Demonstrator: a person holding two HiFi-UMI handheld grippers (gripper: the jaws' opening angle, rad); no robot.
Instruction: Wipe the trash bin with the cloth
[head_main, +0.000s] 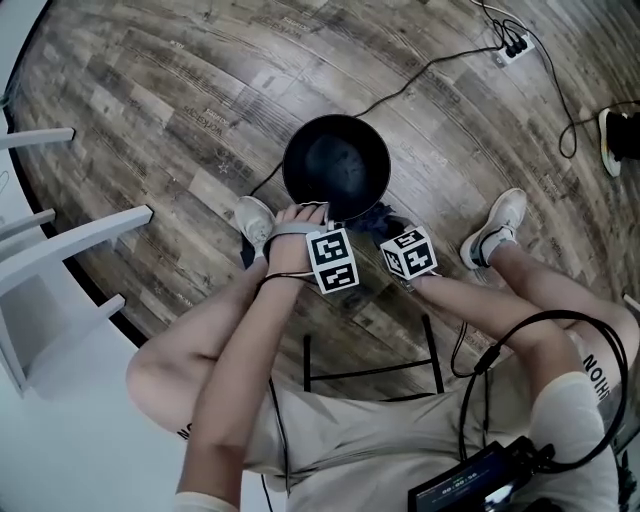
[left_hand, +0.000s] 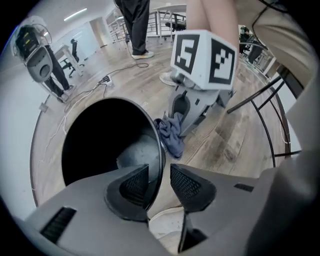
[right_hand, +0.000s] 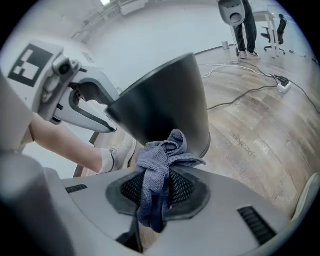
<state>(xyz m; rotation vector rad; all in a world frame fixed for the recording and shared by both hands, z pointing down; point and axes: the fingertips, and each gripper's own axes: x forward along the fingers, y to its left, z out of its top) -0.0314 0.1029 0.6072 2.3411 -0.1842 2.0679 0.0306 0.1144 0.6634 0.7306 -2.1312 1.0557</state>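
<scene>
The round black trash bin (head_main: 335, 165) stands upright on the wood floor, just ahead of my feet. My left gripper (head_main: 312, 214) points straight down at its near rim. In the left gripper view the bin's rim (left_hand: 161, 150) runs between the two pads of the left gripper (left_hand: 159, 176) with a gap on each side, so the jaws stand open. My right gripper (right_hand: 162, 187) is shut on a crumpled blue-grey cloth (right_hand: 161, 167), held close to the bin's outer wall (right_hand: 170, 100) on the near right side. The same cloth (left_hand: 172, 134) hangs beside the bin.
White furniture legs (head_main: 70, 245) stand at the left. A power strip with cables (head_main: 515, 45) lies at the far right. A black metal frame (head_main: 370, 370) sits under me. My shoes (head_main: 255, 218) (head_main: 497, 225) flank the bin. A person (left_hand: 136, 25) stands far off.
</scene>
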